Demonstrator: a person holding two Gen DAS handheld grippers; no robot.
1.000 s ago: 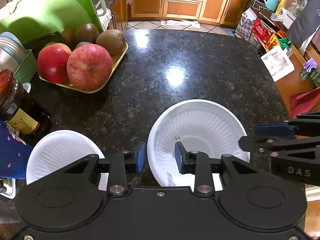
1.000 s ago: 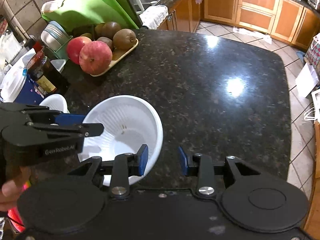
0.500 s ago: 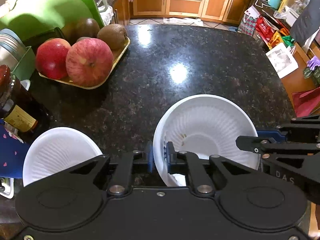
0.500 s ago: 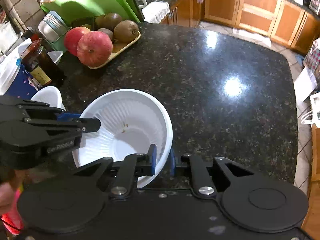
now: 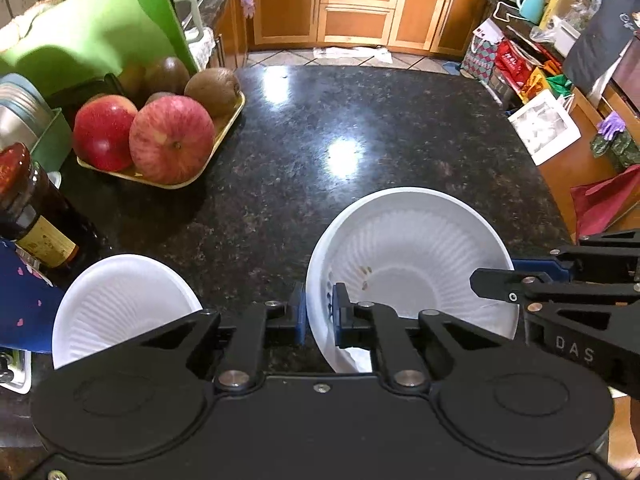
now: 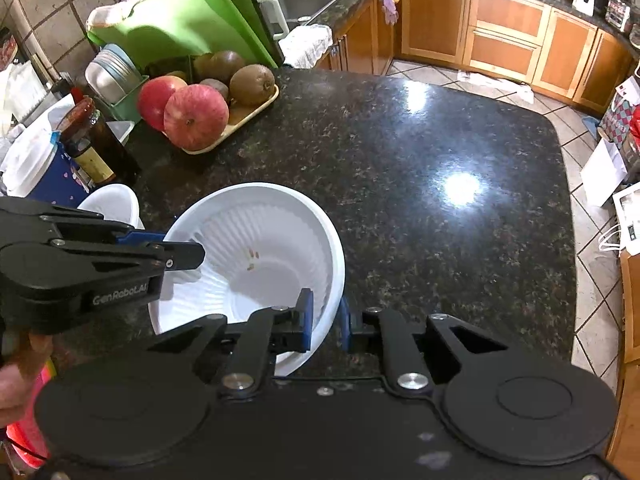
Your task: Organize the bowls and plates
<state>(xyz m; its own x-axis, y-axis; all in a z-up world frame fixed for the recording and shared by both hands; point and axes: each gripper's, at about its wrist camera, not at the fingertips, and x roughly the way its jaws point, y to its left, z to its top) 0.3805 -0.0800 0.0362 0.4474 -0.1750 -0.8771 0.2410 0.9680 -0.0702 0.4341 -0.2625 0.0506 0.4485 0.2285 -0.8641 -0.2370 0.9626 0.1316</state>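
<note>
A large white ribbed bowl (image 5: 412,264) is held above the dark granite counter (image 5: 340,128). My left gripper (image 5: 319,312) is shut on its left rim. My right gripper (image 6: 325,320) is shut on its right rim; the bowl shows in the right wrist view (image 6: 256,256) too. A few crumbs lie inside it. A second, smaller white bowl (image 5: 120,304) sits on the counter to the left, near the front edge, also in the right wrist view (image 6: 112,204). Each gripper shows in the other's view.
A tray of apples and kiwis (image 5: 168,132) stands at the back left. A dark sauce bottle (image 5: 36,216), a blue cup (image 6: 36,172) and a green cutting board (image 5: 88,28) line the left side. The counter edge drops to the floor at right.
Both grippers closed on the large bowl's rim, left on the left side, right on the right. The bowl has lifted a little and sits closer to both cameras.
</note>
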